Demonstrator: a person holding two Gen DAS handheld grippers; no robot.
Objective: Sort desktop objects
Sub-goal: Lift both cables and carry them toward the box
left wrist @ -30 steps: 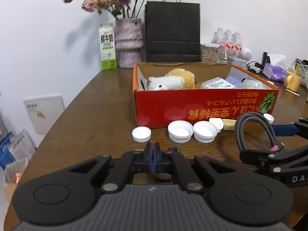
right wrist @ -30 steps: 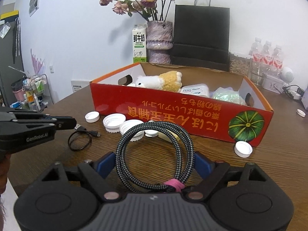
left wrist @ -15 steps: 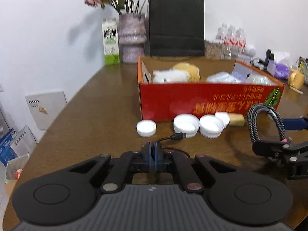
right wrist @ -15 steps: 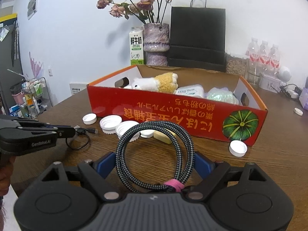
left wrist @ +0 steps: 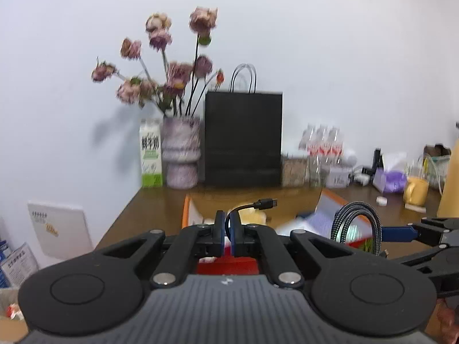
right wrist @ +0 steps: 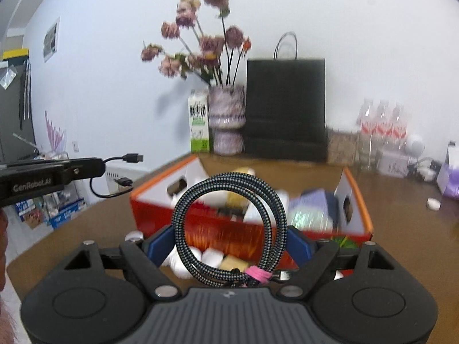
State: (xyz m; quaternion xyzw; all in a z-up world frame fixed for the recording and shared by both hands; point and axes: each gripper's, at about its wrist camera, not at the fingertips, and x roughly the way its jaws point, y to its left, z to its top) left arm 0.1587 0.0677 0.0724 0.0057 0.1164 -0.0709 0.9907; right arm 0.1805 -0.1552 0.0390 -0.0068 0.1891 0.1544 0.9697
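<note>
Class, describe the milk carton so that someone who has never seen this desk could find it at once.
Start at the black paper bag standing against the back wall. Left of it is a mottled vase of dried roses, and the milk carton stands right beside the vase's left side. It is the only tall white box there, with a green band at its foot.

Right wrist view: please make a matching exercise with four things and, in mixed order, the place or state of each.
Things:
1. braided cable coil
2. thin black cable
3. milk carton
4. black paper bag

Places:
a. right of the vase
b. pinched in the left tongs
c. between the right tongs
d. left of the vase

Pairs: 1-c, 2-b, 3-d, 4-a
</note>
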